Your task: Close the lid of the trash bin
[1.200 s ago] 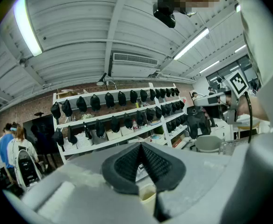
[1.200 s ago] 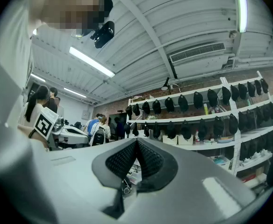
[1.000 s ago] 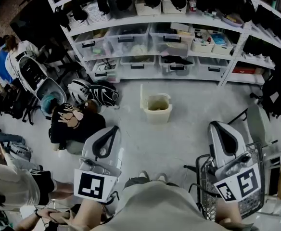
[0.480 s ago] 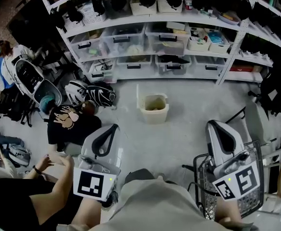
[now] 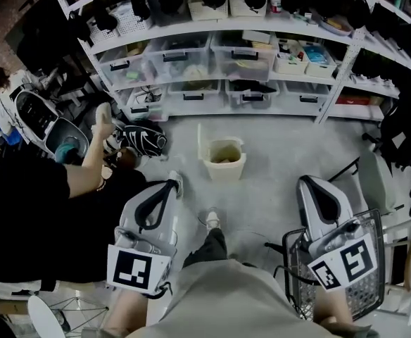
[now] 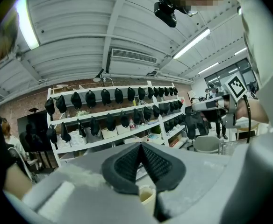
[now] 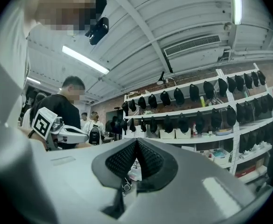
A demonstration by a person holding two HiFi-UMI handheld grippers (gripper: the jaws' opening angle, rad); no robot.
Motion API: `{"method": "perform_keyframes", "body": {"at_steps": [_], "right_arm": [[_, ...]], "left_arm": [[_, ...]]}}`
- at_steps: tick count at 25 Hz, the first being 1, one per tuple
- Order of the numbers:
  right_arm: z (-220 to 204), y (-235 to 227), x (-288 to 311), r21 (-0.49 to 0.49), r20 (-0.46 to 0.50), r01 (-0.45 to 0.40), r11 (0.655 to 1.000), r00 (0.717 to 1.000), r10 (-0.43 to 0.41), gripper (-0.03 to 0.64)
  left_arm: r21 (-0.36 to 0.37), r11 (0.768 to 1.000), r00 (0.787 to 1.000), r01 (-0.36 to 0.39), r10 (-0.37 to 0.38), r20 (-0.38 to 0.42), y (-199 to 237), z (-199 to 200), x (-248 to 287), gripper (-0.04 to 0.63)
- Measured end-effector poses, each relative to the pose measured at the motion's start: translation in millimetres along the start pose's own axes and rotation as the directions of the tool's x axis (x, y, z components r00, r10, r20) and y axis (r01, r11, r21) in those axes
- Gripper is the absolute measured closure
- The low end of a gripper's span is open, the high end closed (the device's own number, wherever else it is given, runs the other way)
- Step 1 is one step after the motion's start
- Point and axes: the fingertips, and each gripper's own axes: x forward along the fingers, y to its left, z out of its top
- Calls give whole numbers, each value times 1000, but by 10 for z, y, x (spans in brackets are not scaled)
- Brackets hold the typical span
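Observation:
A cream trash bin (image 5: 224, 160) stands on the grey floor in front of the shelves, its lid (image 5: 200, 142) standing up at its left side and its top open. Both grippers are held low near my body, well short of the bin. My left gripper (image 5: 168, 186) is shut with nothing between its pads; in the left gripper view its pads (image 6: 127, 162) meet in a point and the bin (image 6: 146, 196) shows just below them. My right gripper (image 5: 305, 184) is shut and empty too, its black pads (image 7: 149, 160) pressed together.
Long white shelves (image 5: 262, 27) with storage boxes run behind the bin. A person in black (image 5: 29, 210) stands close at my left. A black-and-white bag (image 5: 141, 139) lies left of the bin. A wire basket (image 5: 366, 277) and a chair (image 5: 378, 182) are at my right.
The person in black has risen and now fills the left foreground. My leg and shoe have come forward into view. The grippers have barely shifted, and the bin sits slightly nearer.

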Motion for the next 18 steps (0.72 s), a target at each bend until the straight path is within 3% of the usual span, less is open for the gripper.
{"method": "perform_keyframes", "body": {"at_steps": [10, 18], "right_arm": [[-199, -321, 696, -1, -45, 25, 1000, 999, -25, 614], [-308, -615, 1618, 0, -83, 32, 999, 996, -32, 614]], "left_arm": [[-15, 999, 999, 45, -45, 2, 366, -97, 722, 594], [-36, 996, 996, 81, -81, -19, 844, -183, 1528, 594]]}}
